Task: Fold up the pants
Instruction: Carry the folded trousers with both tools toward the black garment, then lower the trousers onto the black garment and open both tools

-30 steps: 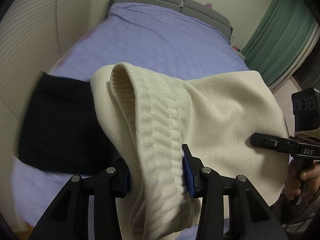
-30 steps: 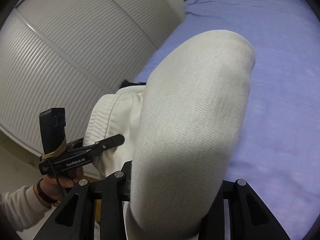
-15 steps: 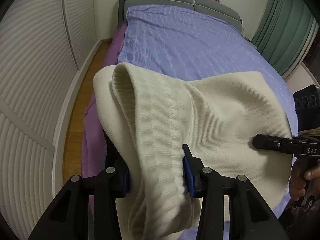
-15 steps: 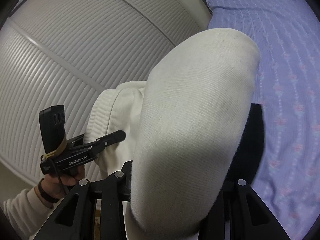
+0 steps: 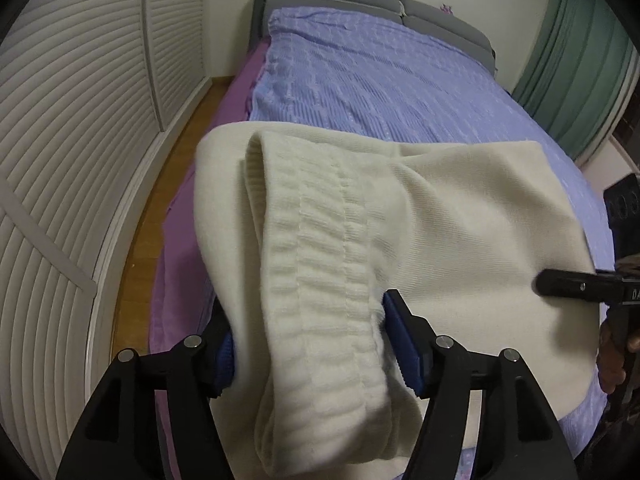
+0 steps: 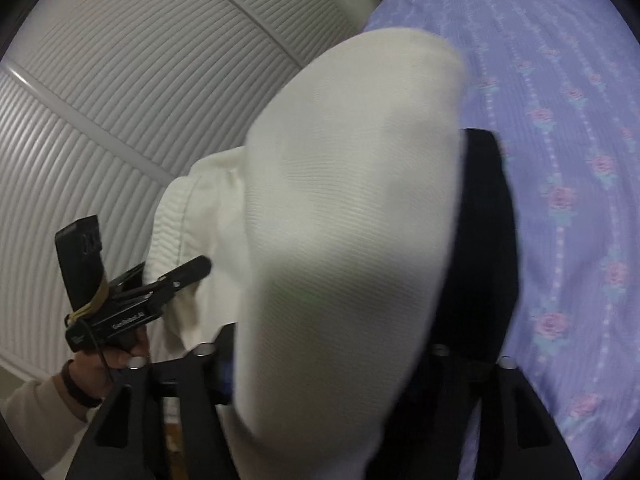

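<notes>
Now cream pants [image 5: 460,216] between opening left gripper [image 5: 316,340] jaws, atop bed [image 5: 372,80]

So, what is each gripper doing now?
Left gripper: jaws opening, pants waistband between them.
Right gripper: jaws opening, pants between them.

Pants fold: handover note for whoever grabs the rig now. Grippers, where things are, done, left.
Left gripper: jaws opening, ribbed waistband of the cream pants between them.
Right gripper: jaws opening, a folded bulk of the pants between them.
Pants: folded bundle at the near end of the bed, over a dark folded garment.
Done: pants folded and brought down onto the dark garment.
Left: finish the release, back both grippers out, check that the bundle lies flat.
</notes>
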The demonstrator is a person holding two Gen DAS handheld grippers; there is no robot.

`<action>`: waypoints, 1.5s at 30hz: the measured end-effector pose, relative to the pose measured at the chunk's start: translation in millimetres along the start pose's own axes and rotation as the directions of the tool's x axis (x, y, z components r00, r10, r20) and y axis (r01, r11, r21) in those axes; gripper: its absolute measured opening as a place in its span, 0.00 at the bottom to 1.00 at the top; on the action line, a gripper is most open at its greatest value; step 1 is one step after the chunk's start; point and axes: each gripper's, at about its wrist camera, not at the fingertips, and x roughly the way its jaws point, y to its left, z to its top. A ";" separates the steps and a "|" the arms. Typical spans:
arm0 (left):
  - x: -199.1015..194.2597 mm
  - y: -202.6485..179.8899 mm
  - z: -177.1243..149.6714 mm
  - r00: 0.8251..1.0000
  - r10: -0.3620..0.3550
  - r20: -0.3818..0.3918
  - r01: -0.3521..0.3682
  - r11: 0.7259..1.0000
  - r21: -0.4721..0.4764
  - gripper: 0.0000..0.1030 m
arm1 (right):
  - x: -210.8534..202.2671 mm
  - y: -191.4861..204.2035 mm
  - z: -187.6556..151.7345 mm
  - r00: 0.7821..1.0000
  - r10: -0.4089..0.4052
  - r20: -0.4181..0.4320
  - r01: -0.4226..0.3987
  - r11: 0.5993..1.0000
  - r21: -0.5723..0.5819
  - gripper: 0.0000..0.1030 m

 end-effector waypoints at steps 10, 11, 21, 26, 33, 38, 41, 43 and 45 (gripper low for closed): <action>-97.4 -16.1 4.0 0.980 0.092 0.178 -0.083 0.995 -0.061 0.62 | -68.2 56.4 3.2 0.974 -0.177 0.138 0.193 0.975 -0.109 0.67; -104.2 -21.5 5.3 0.977 0.077 0.197 -0.067 0.996 -0.058 0.62 | -77.3 60.6 4.2 0.970 -0.179 0.166 0.200 0.972 -0.121 0.67; -39.1 -48.9 3.8 0.989 -0.030 0.144 0.030 1.000 0.001 0.63 | -57.3 86.6 13.2 0.950 -0.202 0.238 0.275 0.903 -0.330 0.62; -9.5 -24.2 -11.2 0.996 0.000 0.087 0.004 0.998 -0.055 0.62 | -37.7 66.2 17.8 0.950 -0.256 0.180 0.301 0.905 -0.300 0.56; 1.0 -21.9 -20.9 0.996 0.056 0.073 -0.055 0.998 -0.013 0.62 | -14.8 38.8 12.2 0.948 -0.289 0.131 0.315 0.908 -0.275 0.57; -42.7 -41.6 -14.6 0.986 0.077 0.145 -0.069 0.996 -0.055 0.62 | -35.5 43.0 13.6 0.954 -0.259 0.148 0.290 0.925 -0.247 0.58; -70.9 -62.7 -11.4 0.981 0.118 0.152 -0.110 0.992 -0.060 0.62 | -67.0 47.2 8.5 0.949 -0.260 0.178 0.297 0.926 -0.234 0.59; -96.6 -85.8 -12.2 0.980 0.130 0.151 -0.117 0.989 -0.090 0.62 | -105.8 53.0 1.4 0.937 -0.276 0.213 0.323 0.916 -0.236 0.68; -125.7 -122.1 -14.2 0.975 0.153 0.159 -0.142 0.987 -0.079 0.62 | -149.0 56.0 -6.9 0.925 -0.282 0.255 0.343 0.909 -0.238 0.73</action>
